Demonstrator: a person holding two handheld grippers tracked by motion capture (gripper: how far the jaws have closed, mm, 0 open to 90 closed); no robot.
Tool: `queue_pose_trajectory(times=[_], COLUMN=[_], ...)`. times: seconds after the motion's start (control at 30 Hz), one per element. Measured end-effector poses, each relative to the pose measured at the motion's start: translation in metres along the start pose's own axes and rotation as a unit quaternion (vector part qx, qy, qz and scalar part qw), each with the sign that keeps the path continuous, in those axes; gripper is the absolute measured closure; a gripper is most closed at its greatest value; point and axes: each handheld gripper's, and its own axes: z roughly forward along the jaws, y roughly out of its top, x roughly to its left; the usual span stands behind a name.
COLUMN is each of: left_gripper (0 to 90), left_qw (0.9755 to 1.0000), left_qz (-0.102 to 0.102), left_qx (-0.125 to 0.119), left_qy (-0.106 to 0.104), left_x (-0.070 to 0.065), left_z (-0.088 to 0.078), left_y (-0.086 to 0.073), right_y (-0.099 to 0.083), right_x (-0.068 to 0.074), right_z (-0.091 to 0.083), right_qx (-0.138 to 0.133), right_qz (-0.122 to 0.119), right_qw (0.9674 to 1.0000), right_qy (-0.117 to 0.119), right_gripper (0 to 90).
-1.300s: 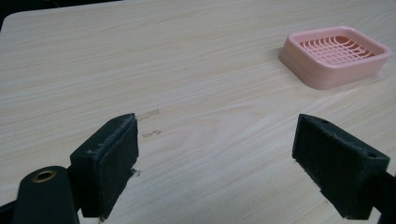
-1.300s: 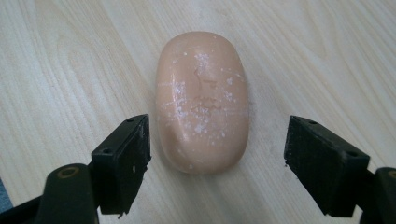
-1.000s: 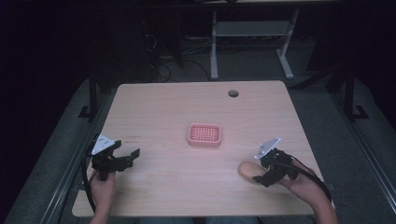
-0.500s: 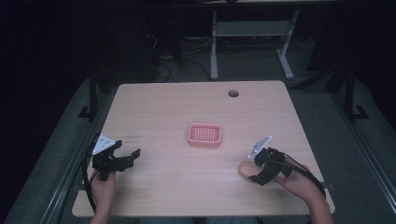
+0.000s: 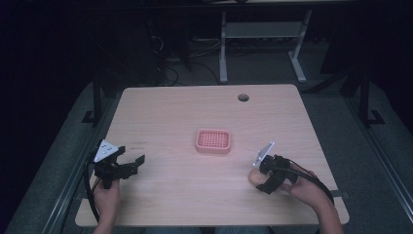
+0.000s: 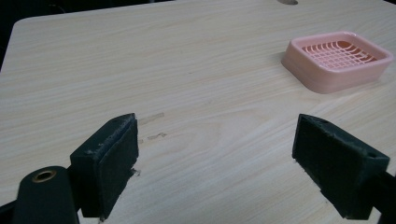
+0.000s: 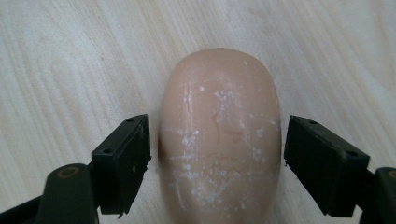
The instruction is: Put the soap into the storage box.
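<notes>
my right hand-held gripper [image 7: 217, 163] is spread around the soap bar [image 7: 219, 135], which lies flat on the surface [image 5: 195, 112], well to the near right of the pink soap dish [image 5: 213, 141]. the pads sit close beside its long sides, contact unclear. it looks hard, smooth and probably slippery, so i'd pinch its broad middle. my left hand-held gripper [image 6: 219, 163] hangs spread, holding nothing, far left of the dish.

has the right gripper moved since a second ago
Yes. In the high view the right gripper has shifted left along the table's near edge, ending closer to the pink soap dish, with its open jaws now on either side of the soap bar.
</notes>
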Motion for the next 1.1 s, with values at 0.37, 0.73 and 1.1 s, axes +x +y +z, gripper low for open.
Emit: queue_pose_trajectory(times=[0.37, 0.73, 1.1], left_gripper=[14.2, 14.2, 14.2], left_qw=[1.0000, 0.9999, 1.0000], left_qz=[-0.004, -0.009, -0.007], left_qx=[-0.003, -0.002, -0.001], left_qy=[-0.001, -0.005, -0.007], left_x=[0.0009, 0.0023, 0.0020], left_z=[-0.0012, -0.0013, -0.0010], left_y=[-0.0001, -0.0006, -0.0005], right_y=[0.0031, 0.0037, 0.0015], right_x=[-0.0027, -0.0035, -0.0036], right_z=[0.0053, 0.0058, 0.0048], right_qx=[0.016, 0.015, 0.011], right_qz=[0.000, 0.003, -0.004], right_qw=[0.9999, 0.9998, 0.9998], right_qy=[0.003, 0.010, 0.014], right_gripper=[28.3, 31.1, 31.9])
